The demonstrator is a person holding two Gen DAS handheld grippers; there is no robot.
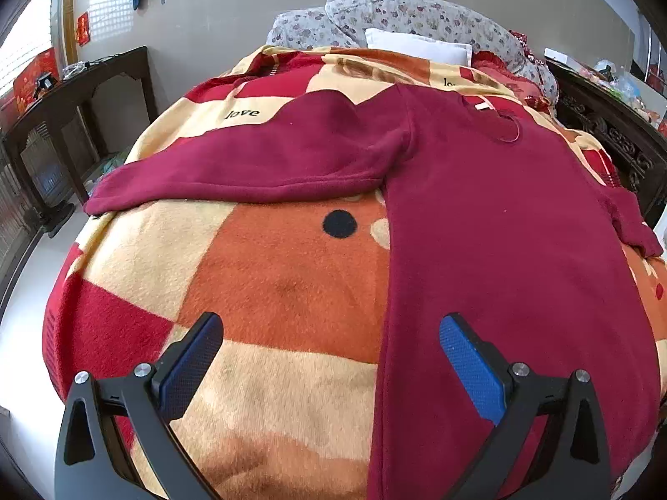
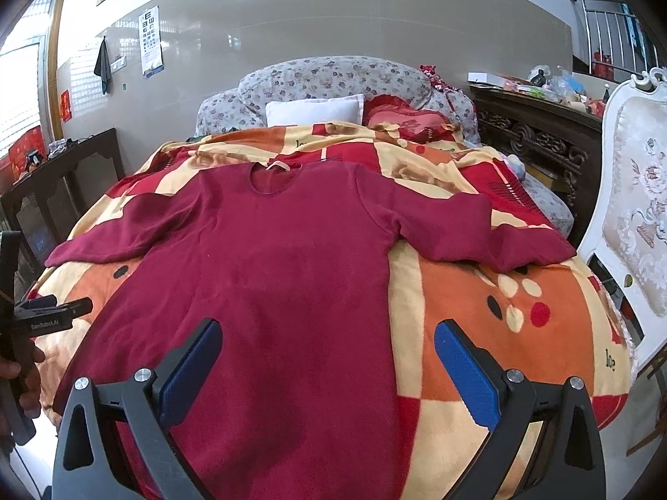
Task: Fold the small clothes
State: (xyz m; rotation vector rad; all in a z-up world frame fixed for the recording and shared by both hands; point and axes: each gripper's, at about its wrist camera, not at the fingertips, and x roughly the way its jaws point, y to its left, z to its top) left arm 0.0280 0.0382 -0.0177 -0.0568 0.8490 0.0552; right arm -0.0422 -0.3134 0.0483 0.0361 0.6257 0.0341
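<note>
One dark red long-sleeved top (image 2: 287, 258) lies flat on the patterned blanket (image 2: 479, 291) of a bed, filling the centre of the right wrist view and the right half of the left wrist view. Its long axis runs from the hem at the lower edge of the frame to the round neckline (image 2: 271, 179) at upper centre, so the neck points toward the pillows. Two sleeves spread sideways: one sleeve (image 1: 233, 166) toward the left of the frame, the other sleeve (image 2: 479, 225) toward the right.

The left gripper (image 1: 331, 358) hovers over the top's lower left edge, jaws wide apart and empty; the right gripper (image 2: 329, 364) hovers over the lower body of the top, jaws likewise apart and empty.

Beyond the neckline lie one white pillow (image 2: 312, 110), one red cushion (image 2: 404, 118) and a floral quilt (image 2: 333, 75). A dark wooden side table (image 2: 66, 171) stands at the left, a carved dark cabinet (image 2: 537, 133) and one white chair (image 2: 633, 208) at the right. Nothing lies on the top.
</note>
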